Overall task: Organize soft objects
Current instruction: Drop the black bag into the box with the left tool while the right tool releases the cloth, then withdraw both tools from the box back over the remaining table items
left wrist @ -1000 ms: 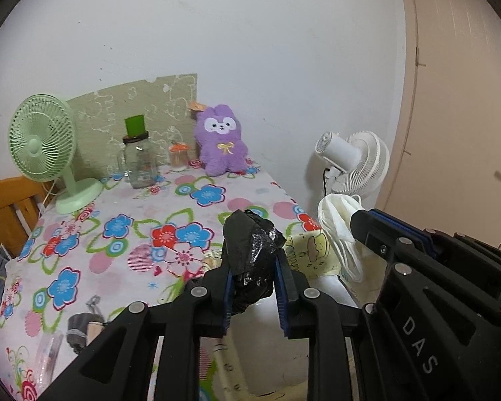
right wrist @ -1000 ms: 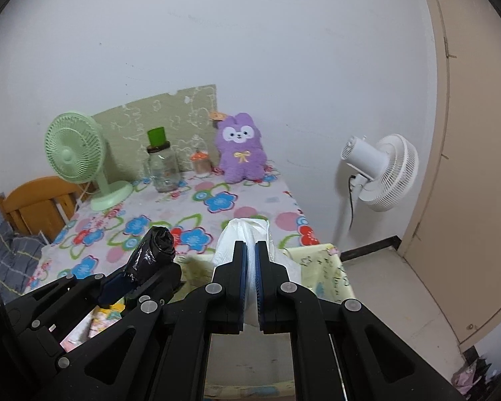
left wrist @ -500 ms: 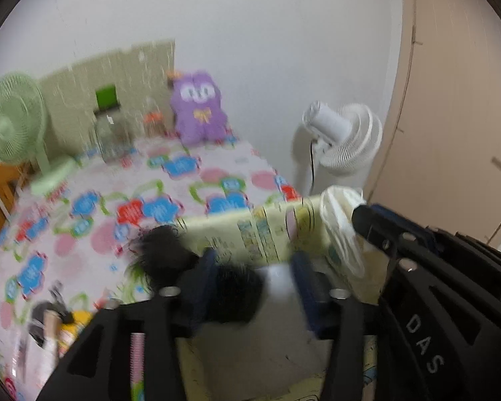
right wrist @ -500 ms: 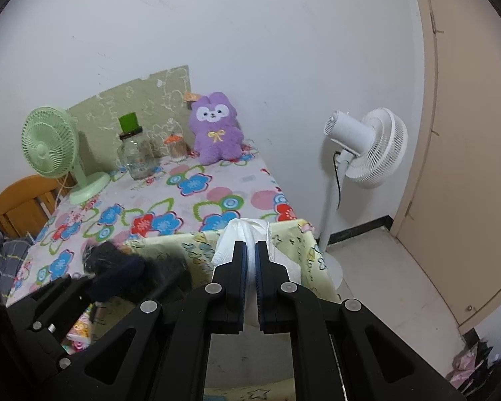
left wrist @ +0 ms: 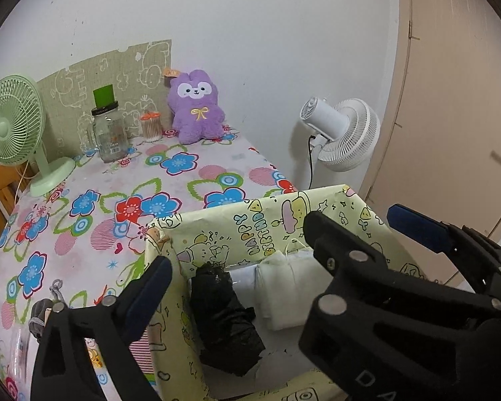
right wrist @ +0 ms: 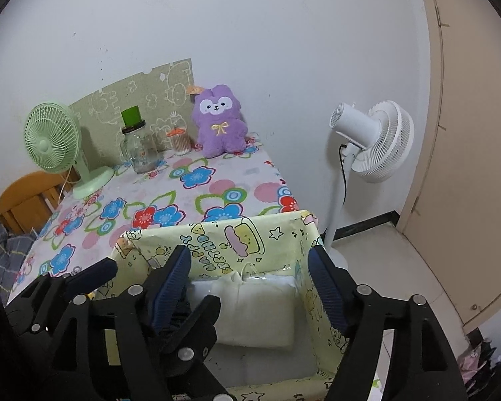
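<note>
Grippers point(right wrist: 248, 272) spread, empty | box point(left wrist: 260, 220): "HAPPY BIRTHDAY"

black plastic bag point(left wrist: 225, 317): crumpled, lies on floor of box, left side | white plastic bag point(left wrist: 284, 289): folded flat, lies just beside it, right | yellow cartoon-print box point(left wrist: 250, 224): open top, at table edge

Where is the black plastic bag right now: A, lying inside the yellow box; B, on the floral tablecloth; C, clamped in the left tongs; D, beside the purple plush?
A: the black plastic bag lies inside the yellow box beside the white bag, with the left tongs open.
</note>
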`<state>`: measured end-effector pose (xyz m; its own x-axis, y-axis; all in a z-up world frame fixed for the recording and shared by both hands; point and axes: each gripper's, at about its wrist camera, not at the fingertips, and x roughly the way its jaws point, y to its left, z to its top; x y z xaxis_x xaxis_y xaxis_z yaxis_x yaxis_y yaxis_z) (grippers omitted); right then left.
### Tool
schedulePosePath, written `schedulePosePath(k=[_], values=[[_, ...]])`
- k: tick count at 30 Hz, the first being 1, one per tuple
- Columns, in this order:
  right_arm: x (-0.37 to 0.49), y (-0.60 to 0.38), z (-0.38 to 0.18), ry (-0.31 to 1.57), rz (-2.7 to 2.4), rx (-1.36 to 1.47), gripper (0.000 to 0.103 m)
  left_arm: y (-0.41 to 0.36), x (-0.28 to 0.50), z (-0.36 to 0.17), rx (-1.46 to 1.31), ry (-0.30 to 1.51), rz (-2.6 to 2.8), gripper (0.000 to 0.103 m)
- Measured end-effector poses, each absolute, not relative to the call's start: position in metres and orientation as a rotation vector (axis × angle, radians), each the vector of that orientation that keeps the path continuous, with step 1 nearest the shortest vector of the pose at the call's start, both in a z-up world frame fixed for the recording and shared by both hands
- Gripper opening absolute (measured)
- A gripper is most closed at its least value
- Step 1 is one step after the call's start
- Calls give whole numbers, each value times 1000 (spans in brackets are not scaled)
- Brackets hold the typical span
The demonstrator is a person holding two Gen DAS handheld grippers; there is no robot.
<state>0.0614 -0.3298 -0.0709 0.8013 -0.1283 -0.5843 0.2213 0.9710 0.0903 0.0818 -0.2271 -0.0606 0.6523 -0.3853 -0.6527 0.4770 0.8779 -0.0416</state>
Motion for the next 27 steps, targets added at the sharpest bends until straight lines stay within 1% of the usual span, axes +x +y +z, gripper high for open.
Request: schedulePosePath(k=[4,7,12,17,27], values=[[58,-325,-67,612,-193,153,81,-223,76,-55,150,692,-472,103],[55,-320,-63,604,-189,149,84,-217,71,-50,153,679,-454,103],[49,-308,-55,592,-182,138,85,-205,66,-43,145,672,-446,103],[42,-296,-46,563,-181,123,92,-192,59,-34,139,649,-429,103],[24,-266,-23,488,-157,102,99,-163,44,-15,114,593,-372,103]])
